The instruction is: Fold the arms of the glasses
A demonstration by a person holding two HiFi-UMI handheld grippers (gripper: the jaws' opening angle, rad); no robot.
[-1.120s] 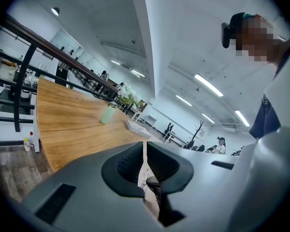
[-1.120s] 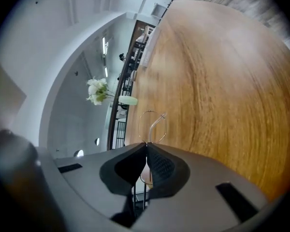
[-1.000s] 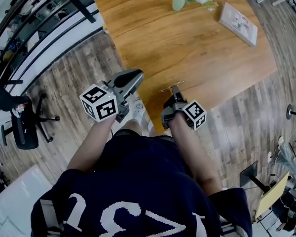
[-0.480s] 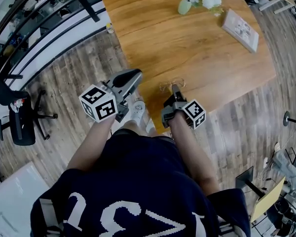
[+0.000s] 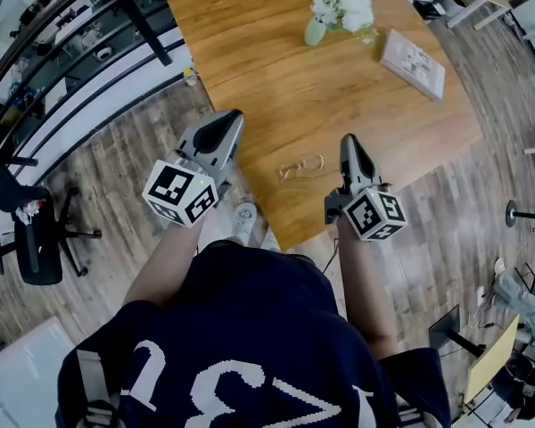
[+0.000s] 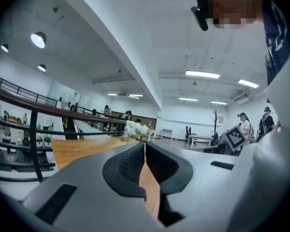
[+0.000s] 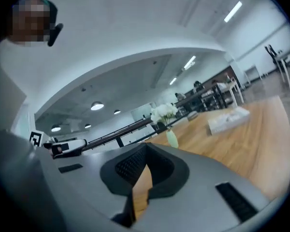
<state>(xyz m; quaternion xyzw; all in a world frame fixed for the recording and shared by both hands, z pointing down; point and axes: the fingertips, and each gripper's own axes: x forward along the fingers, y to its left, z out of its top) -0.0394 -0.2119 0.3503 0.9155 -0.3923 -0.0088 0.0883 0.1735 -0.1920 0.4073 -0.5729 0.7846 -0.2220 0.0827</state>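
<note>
At the far left of the head view a black office chair (image 5: pixel 34 239) is seen on the wooden floor (image 5: pixel 116 141), and a dark railing (image 5: pixel 62 25) runs behind it. Next, the left gripper (image 5: pixel 233 119) is held over the floor, just beside the left edge of the wooden table (image 5: pixel 267 61). Its two jaws are pressed together and nothing is held between them. Below it a light shoe (image 5: pixel 243 214) of the person is visible.

The glasses (image 5: pixel 301 166) lie on the table near its front edge, between the two grippers, and are touched by neither. It cannot be told at this size whether their arms are folded. Further back on the table a vase of white flowers (image 5: pixel 339 12) is placed. The right gripper (image 5: pixel 348 139) is held above the table, to the right of the glasses; its jaws are also closed on nothing. Behind it a flat white box (image 5: pixel 412 63) is lying, apart from the vase.

Nothing stands between the grippers and the glasses.

In the left gripper view the flowers, distant people and the right gripper's marker cube (image 6: pixel 235 138) are shown. In the right gripper view the vase and the box are shown. The glasses are seen in the head view only.
</note>
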